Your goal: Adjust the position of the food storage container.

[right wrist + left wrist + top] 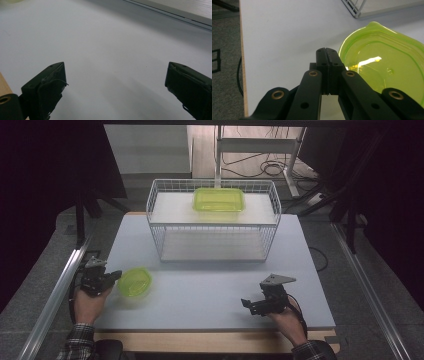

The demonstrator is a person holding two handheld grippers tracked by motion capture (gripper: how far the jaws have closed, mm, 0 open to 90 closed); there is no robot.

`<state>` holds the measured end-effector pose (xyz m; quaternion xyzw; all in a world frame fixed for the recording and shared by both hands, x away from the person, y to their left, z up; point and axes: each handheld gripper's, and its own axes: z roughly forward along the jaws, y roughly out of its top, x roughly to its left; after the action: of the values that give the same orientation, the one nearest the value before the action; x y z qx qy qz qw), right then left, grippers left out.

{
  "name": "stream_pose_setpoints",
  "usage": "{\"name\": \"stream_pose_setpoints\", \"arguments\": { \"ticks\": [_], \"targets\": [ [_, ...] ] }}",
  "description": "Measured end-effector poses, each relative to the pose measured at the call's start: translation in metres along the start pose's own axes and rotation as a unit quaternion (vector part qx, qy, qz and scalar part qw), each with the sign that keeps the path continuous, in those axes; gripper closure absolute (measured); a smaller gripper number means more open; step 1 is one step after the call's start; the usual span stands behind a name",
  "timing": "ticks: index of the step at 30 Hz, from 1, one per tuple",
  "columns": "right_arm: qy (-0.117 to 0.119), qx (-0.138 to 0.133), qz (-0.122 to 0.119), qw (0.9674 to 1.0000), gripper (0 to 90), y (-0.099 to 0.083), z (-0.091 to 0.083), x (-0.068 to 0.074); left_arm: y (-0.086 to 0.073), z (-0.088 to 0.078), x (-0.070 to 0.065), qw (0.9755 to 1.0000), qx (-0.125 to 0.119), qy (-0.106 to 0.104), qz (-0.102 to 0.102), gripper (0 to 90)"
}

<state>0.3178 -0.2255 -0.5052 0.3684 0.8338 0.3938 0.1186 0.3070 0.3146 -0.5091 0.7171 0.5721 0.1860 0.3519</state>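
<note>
matte pale table (210, 290); left claw (327, 53) pressed together beside glossy translucent green lid (384, 67); right claw (115, 82) apart.

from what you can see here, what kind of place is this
Probably a lab or test rig rather than a home: a bare white table with a wire basket, dark curtains around it, and loose cables on the floor behind.

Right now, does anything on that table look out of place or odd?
Only mildly: the green lid lies alone near the table's front left, beside the shut left gripper, apart from the green container on the wire basket. Nothing looks spilled or damaged.
</note>
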Motion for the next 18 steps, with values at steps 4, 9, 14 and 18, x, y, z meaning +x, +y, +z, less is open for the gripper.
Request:
{"name": "stream_pose_setpoints", "arguments": {
  "ticks": [4,9,14,18],
  "targets": [
    [0.000,0.002,0.000,1.0000,3.8,0.000,0.000,0.000,0.001,0.002,-0.005,1.0000,0.000,-0.005,0.002,90.0],
    [-0.001,0.005,-0.001,1.0000,3.8,0.000,0.001,0.000,0.006,0.010,-0.023,0.9997,0.001,-0.022,0.011,90.0],
    [0.001,0.008,-0.001,1.0000,3.9,-0.001,0.002,0.000,0.011,0.018,-0.042,0.9990,0.004,-0.040,0.021,90.0],
    [0.001,0.010,-0.005,0.9999,3.8,-0.001,0.002,0.000,0.015,0.023,-0.056,0.9981,0.008,-0.051,0.033,90.0]
  ]
}}
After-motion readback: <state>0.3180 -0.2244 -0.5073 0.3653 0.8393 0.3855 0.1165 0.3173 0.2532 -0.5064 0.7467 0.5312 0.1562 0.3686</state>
